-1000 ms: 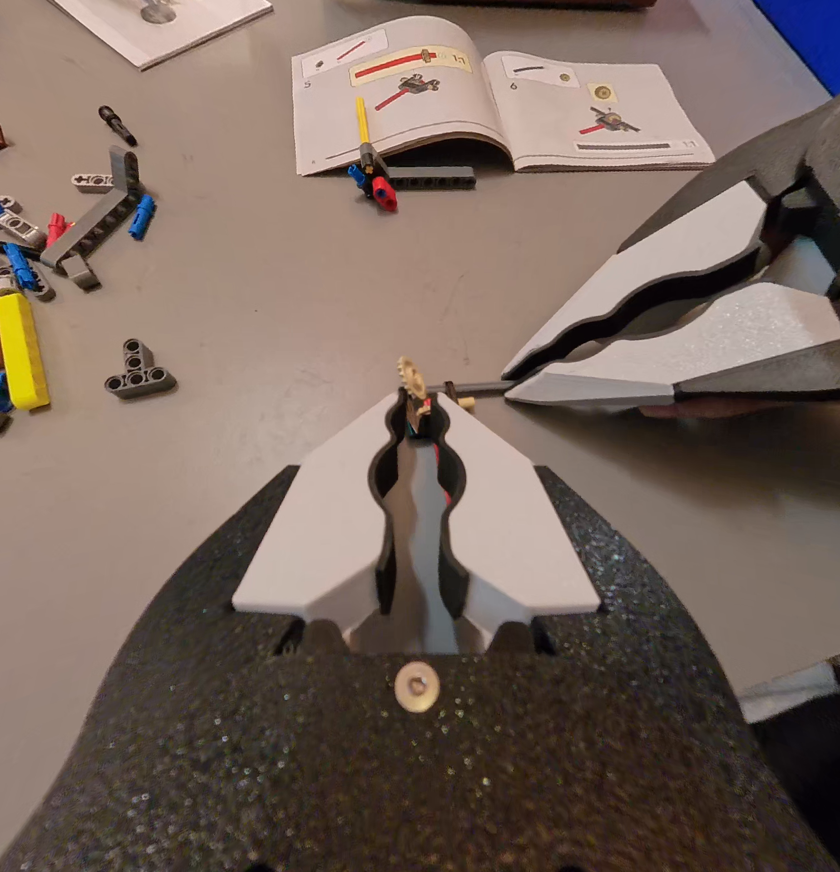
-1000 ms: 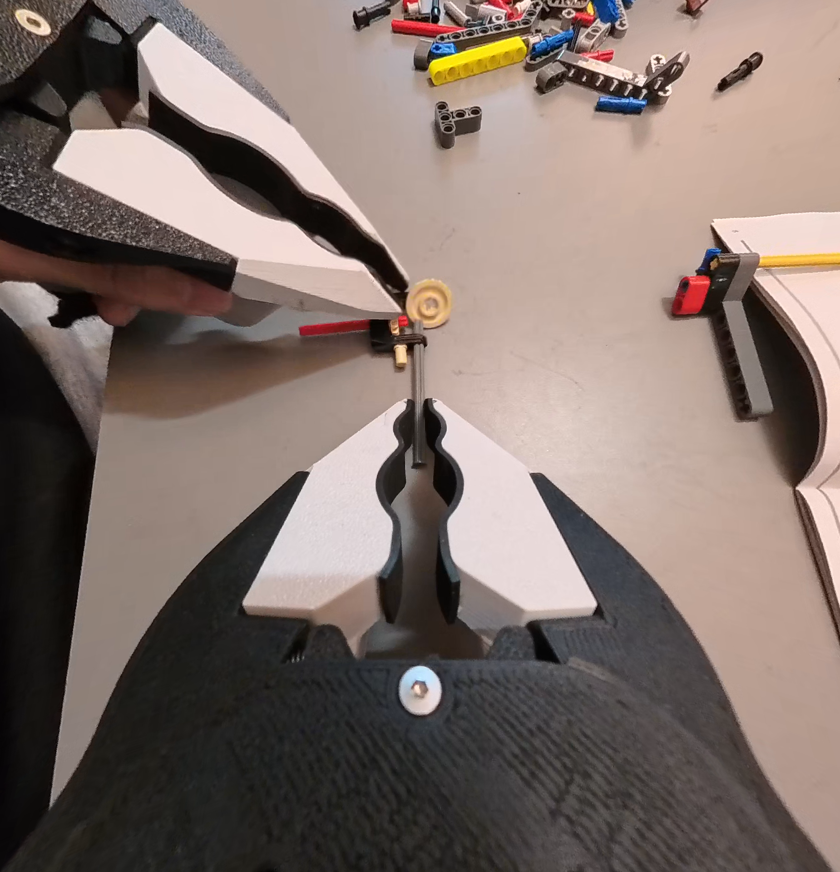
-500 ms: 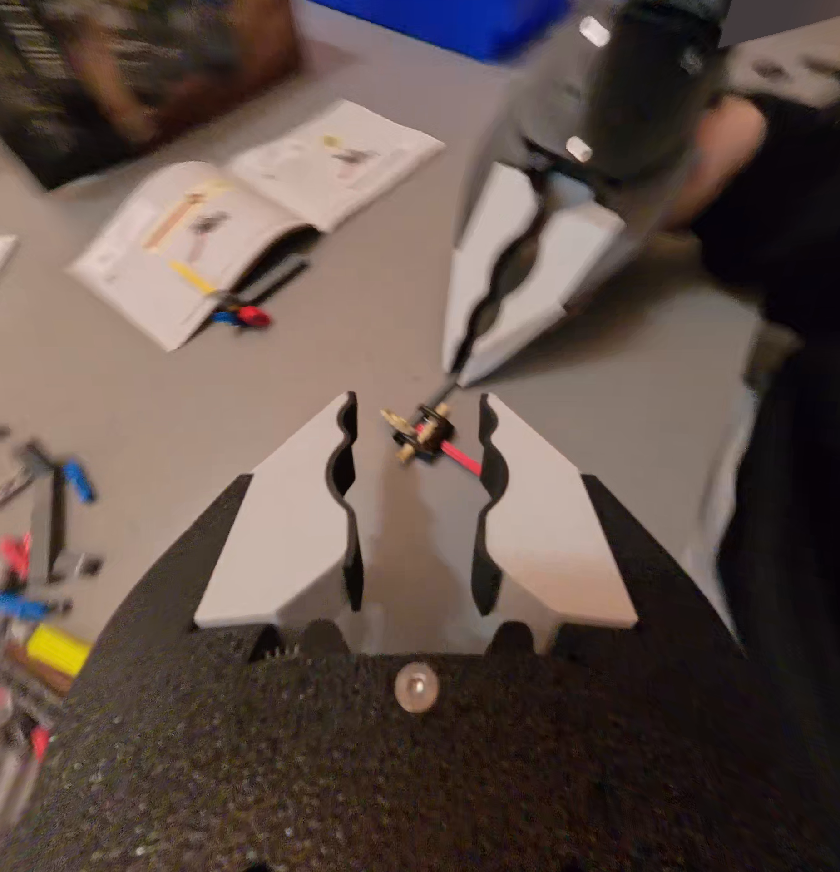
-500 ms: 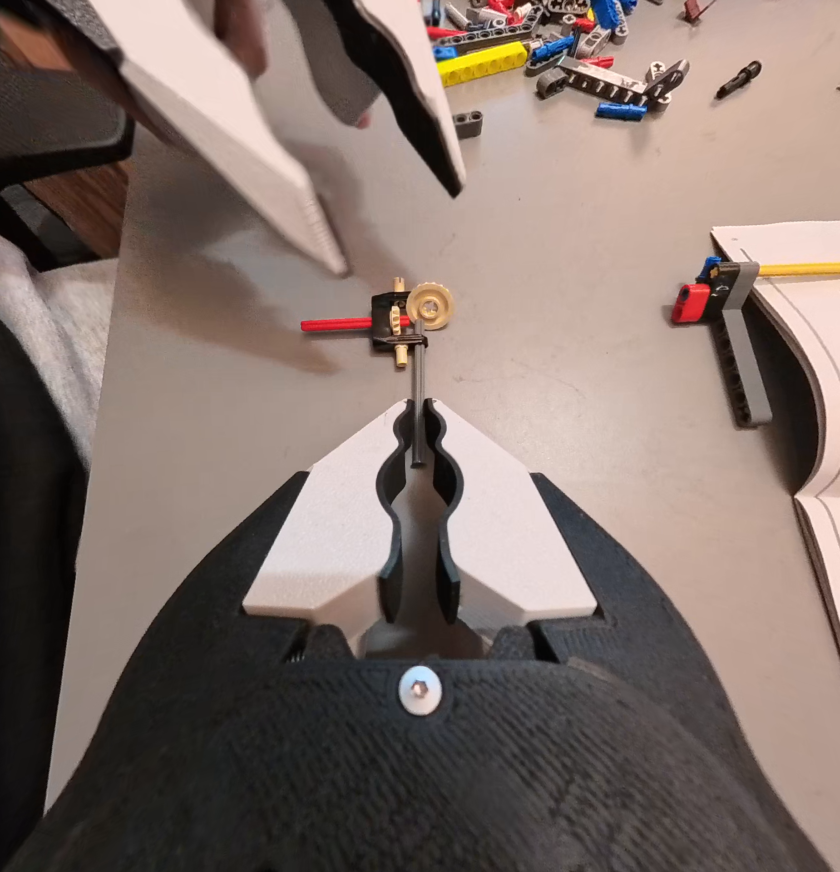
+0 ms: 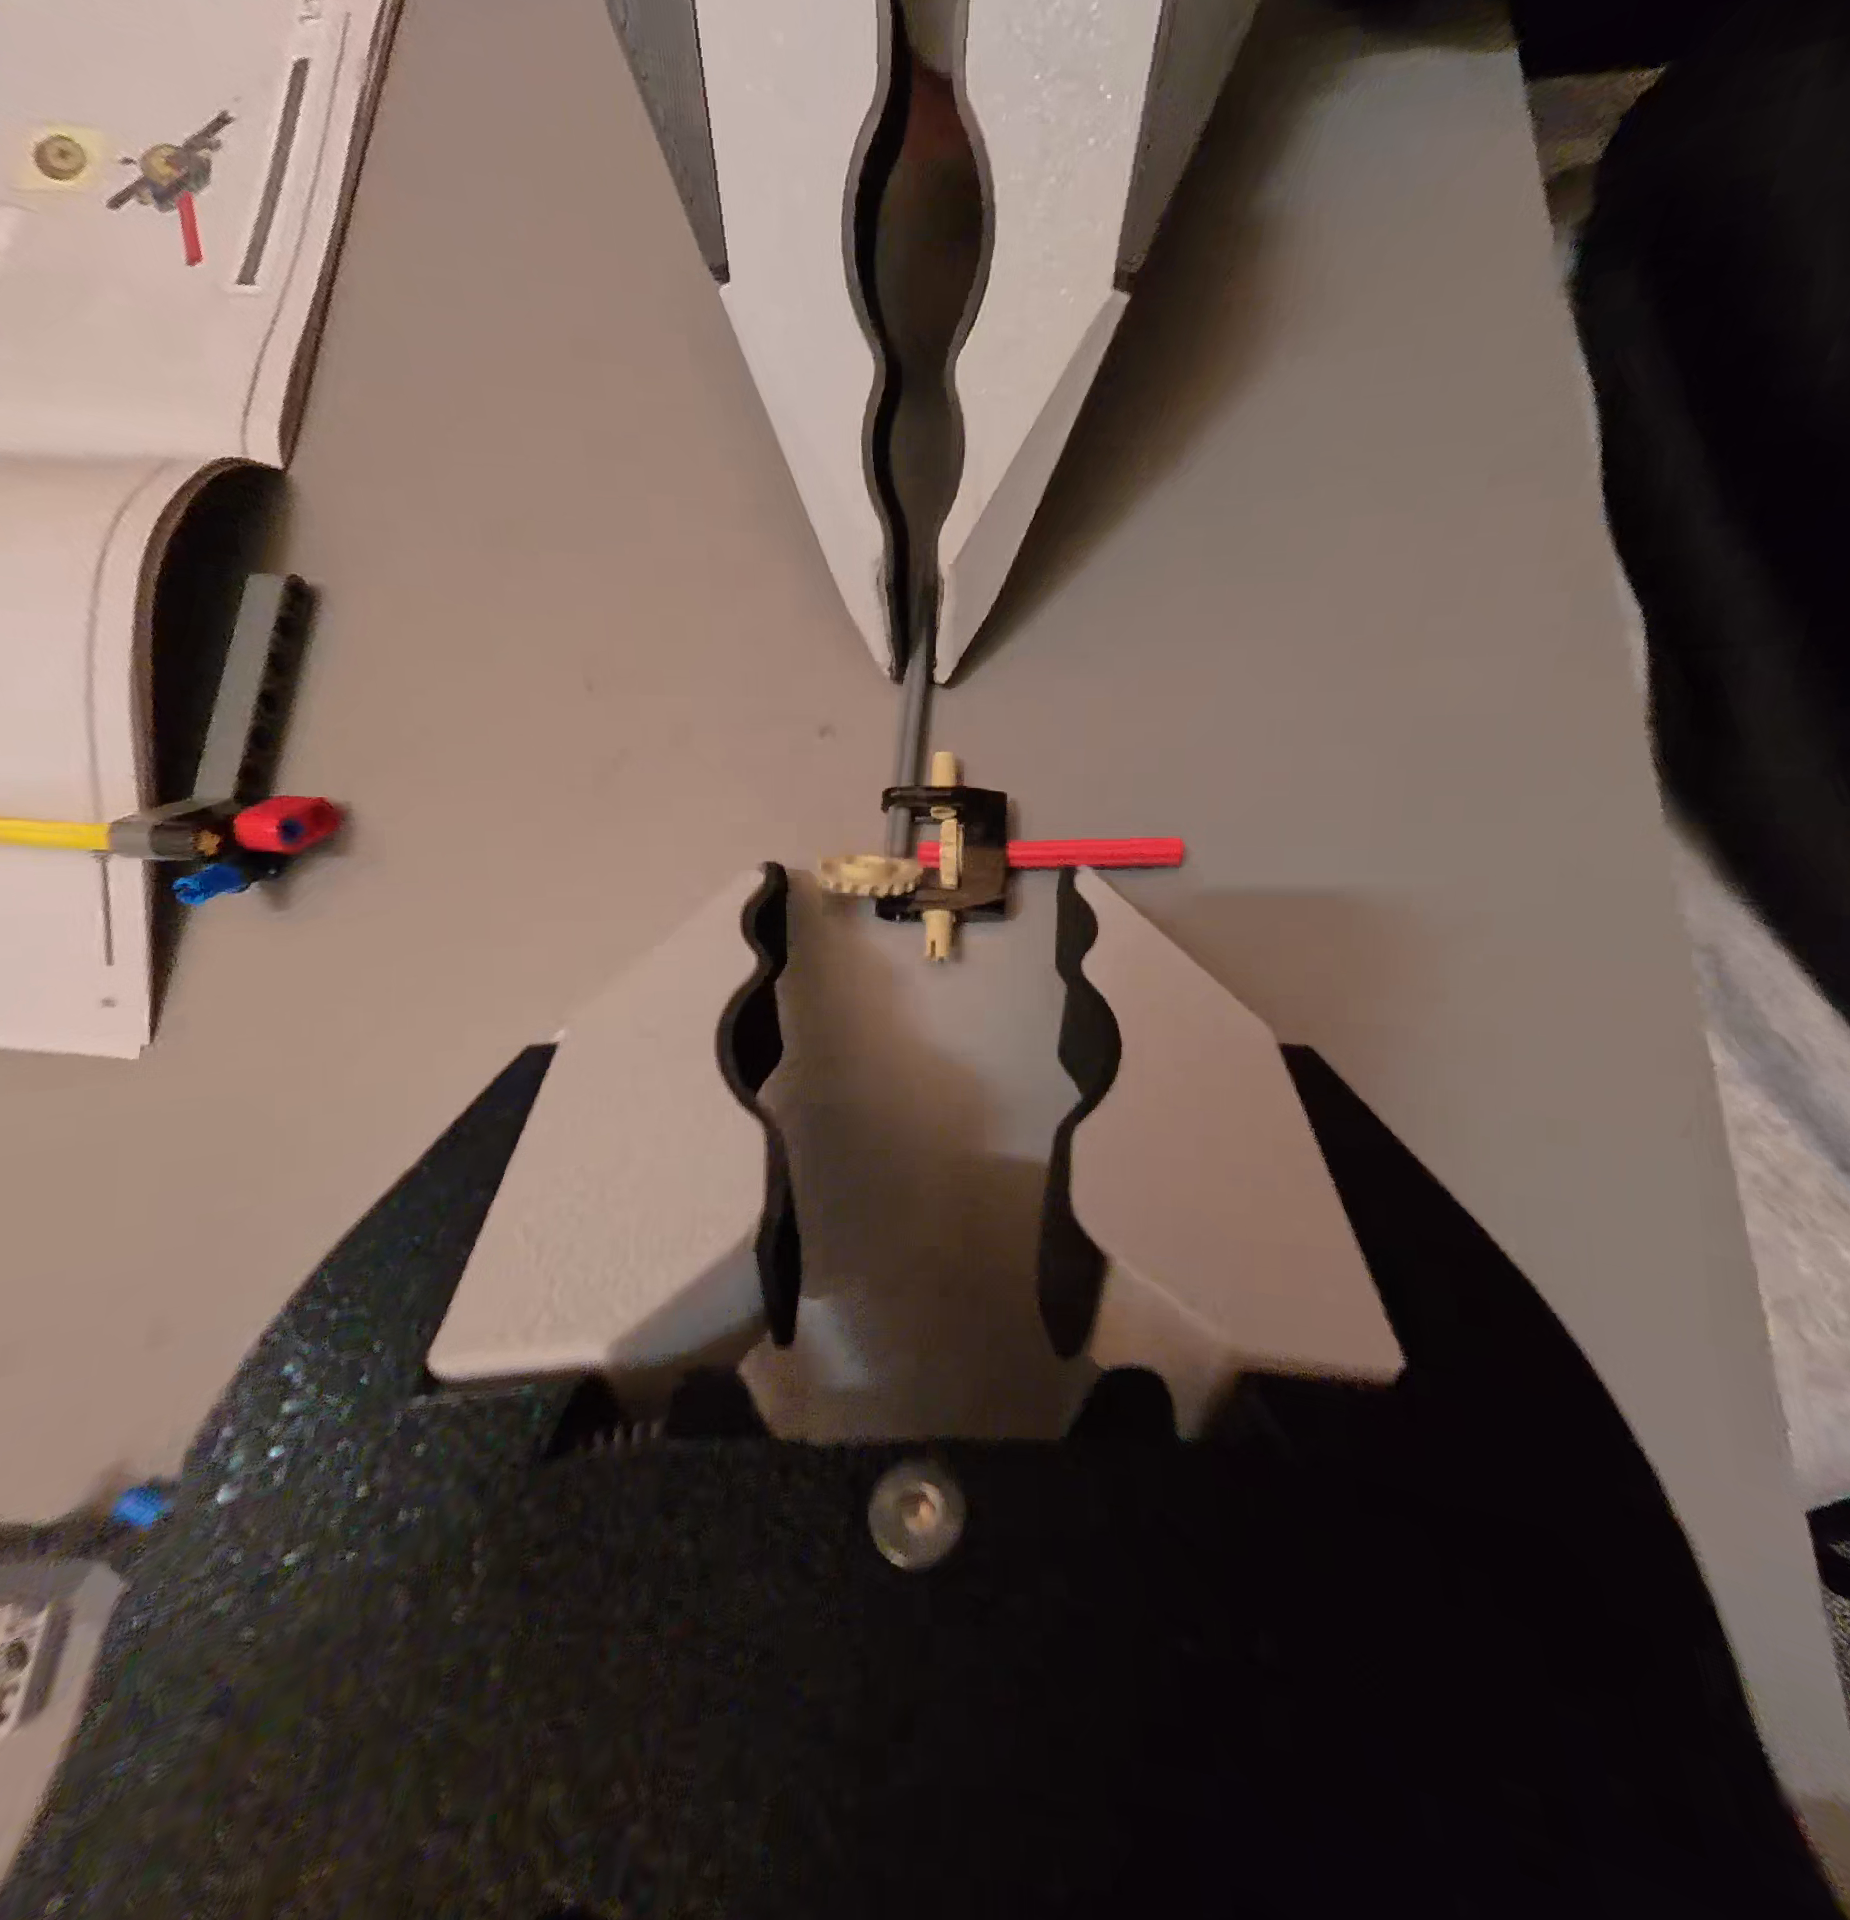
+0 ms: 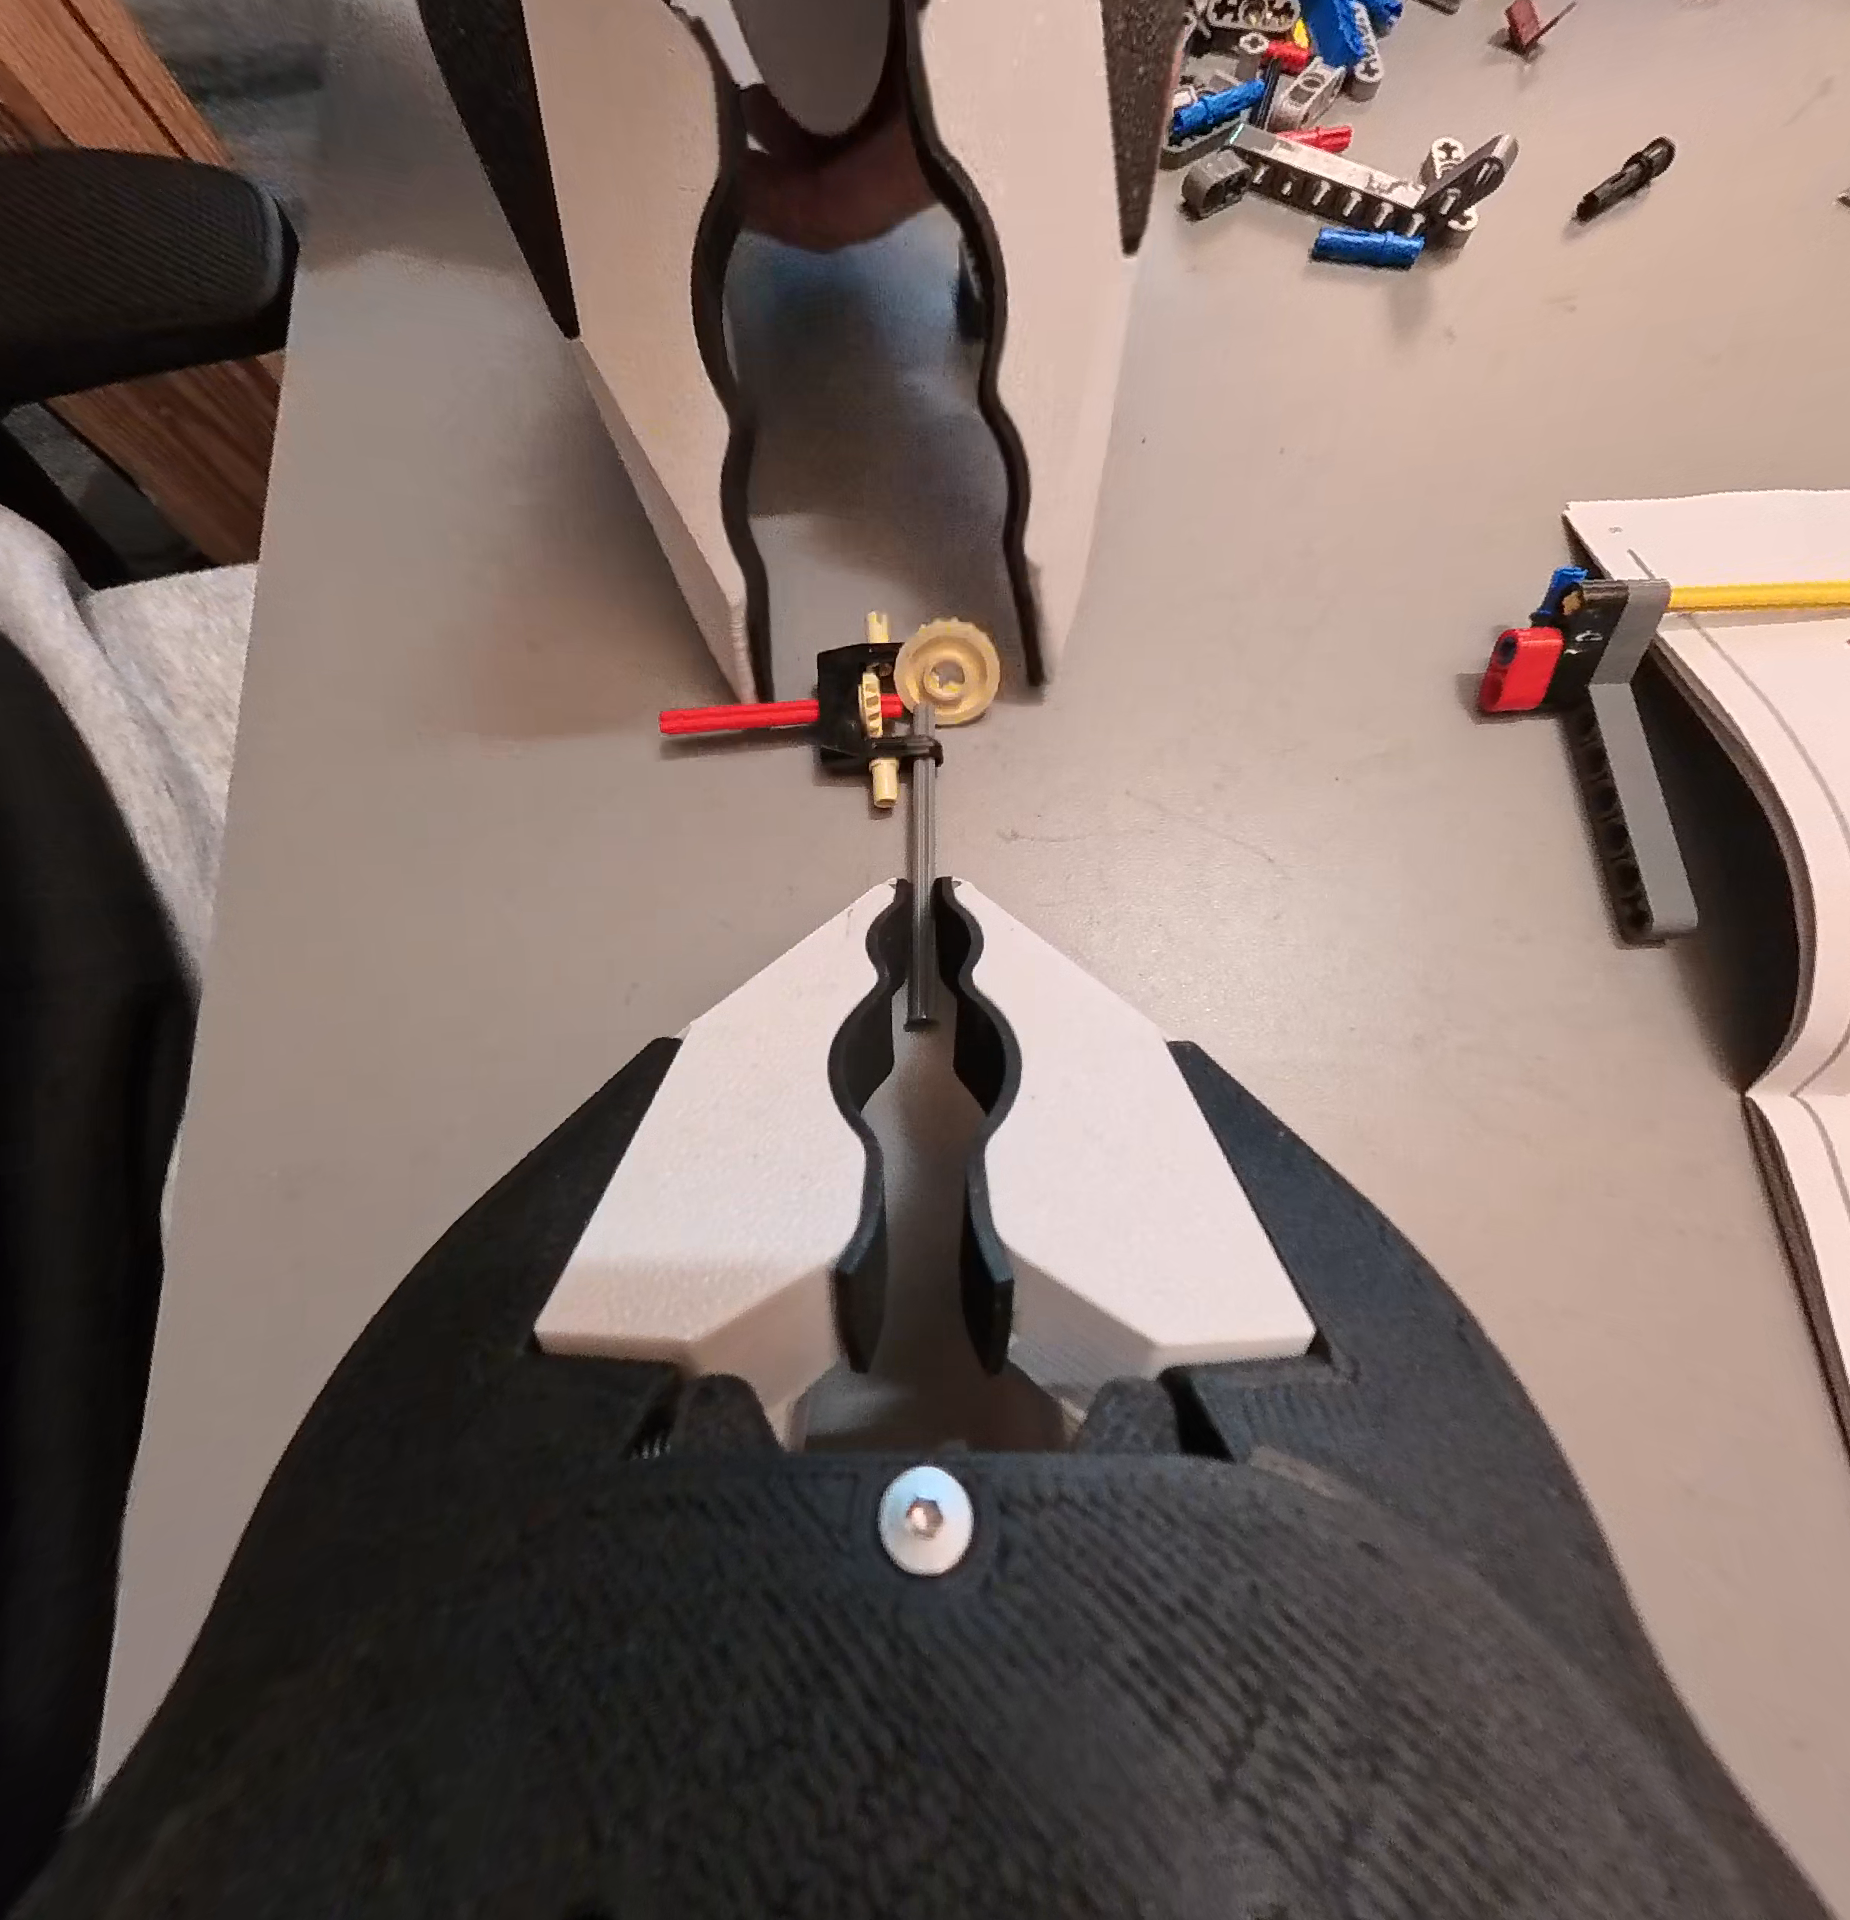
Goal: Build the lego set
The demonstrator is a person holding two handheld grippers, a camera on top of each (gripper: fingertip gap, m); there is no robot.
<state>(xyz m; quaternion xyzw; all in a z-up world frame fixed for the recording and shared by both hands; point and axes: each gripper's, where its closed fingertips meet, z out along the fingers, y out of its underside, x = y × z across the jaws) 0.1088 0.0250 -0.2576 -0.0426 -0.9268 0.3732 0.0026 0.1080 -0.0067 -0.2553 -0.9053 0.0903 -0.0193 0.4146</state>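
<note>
While your right gripper [image 6: 916,894] pinches the dark grey axle [image 6: 921,831], your left gripper [image 5: 916,899] gapes wide, facing it. Between both sits the small assembly [image 5: 942,857]: black connector, tan gear, tan pin, red axle [image 5: 1097,852] sticking sideways, just beyond your left fingertips [image 5: 765,894], above the grey table [image 5: 1316,727]

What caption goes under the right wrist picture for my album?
Right tool pinches a dark grey axle joined to a small gear assembly, while the open left tool waits opposite.
</note>
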